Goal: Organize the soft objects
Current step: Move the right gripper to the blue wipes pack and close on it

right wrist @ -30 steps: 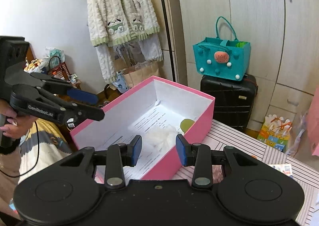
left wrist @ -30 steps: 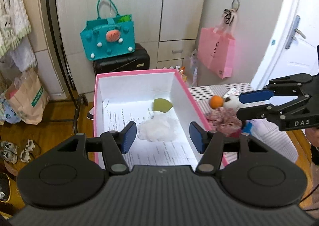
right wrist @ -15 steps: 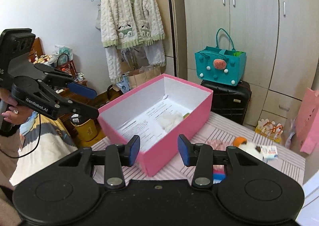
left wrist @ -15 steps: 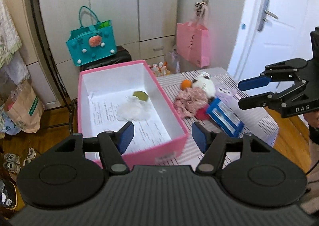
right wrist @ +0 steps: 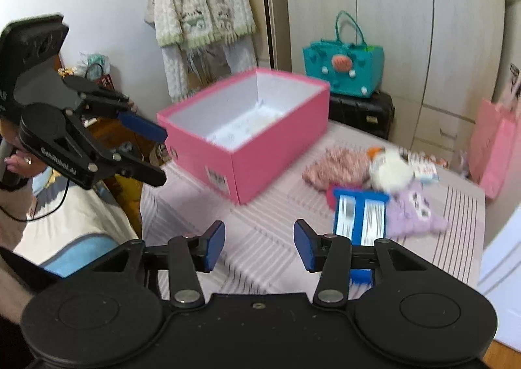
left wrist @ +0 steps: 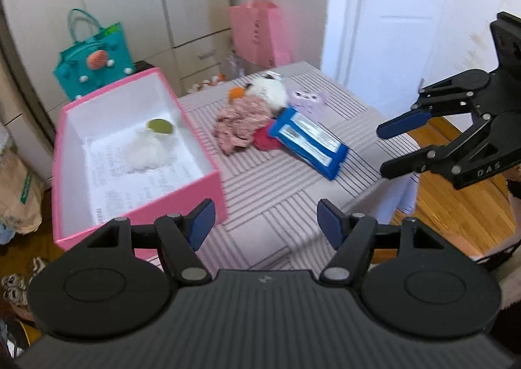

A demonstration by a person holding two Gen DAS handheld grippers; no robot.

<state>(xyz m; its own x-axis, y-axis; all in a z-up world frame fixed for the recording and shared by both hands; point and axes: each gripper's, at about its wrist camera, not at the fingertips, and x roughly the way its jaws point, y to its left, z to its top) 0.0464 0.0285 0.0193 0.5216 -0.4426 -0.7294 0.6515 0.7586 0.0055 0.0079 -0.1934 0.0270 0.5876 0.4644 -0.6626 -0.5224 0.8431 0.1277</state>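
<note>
Item: pink box (left wrist: 136, 154), open-topped, white inside, at centre left of the left wrist view; it stands on the striped table (left wrist: 276, 206) with its long side running away from the camera, presumably so that things can be dropped in from above. Contents: a white fluffy wad (left wrist: 146, 154) lying on a printed paper liner, and a green round pad (left wrist: 159, 125) just beyond it near the far wall; these appear already sorted. Item: heap of unsorted soft goods, centre of the same view, just right of the box and apart from it: a pink crumpled cloth (left wrist: 241, 123), a white plush with an orange part (left wrist: 268, 92) behind it, a lilac plush (left wrist: 307, 100) to the right, a red piece (left wrist: 263, 141) mostly hidden, and a blue packet (left wrist: 309, 142) leaning across the front of the heap. They lie bunched together, so a single piece will likely need picking from the edge. Item: left gripper (left wrist: 265, 222), lower centre of its own view, fingers spread wide with nothing between them, held above the bare table in front of the box corner. Item: right gripper (right wrist: 259, 247), lower centre of its own view, likewise parted and empty, above the table with the blue packet just to its right; in the left wrist view it shows at the right edge, beside the table. Judgement: both tools are carried ready for a grasp, the heap being the probable next source and the box the destination. Some blur in both views; finer detail of the plush cannot be told.
</note>
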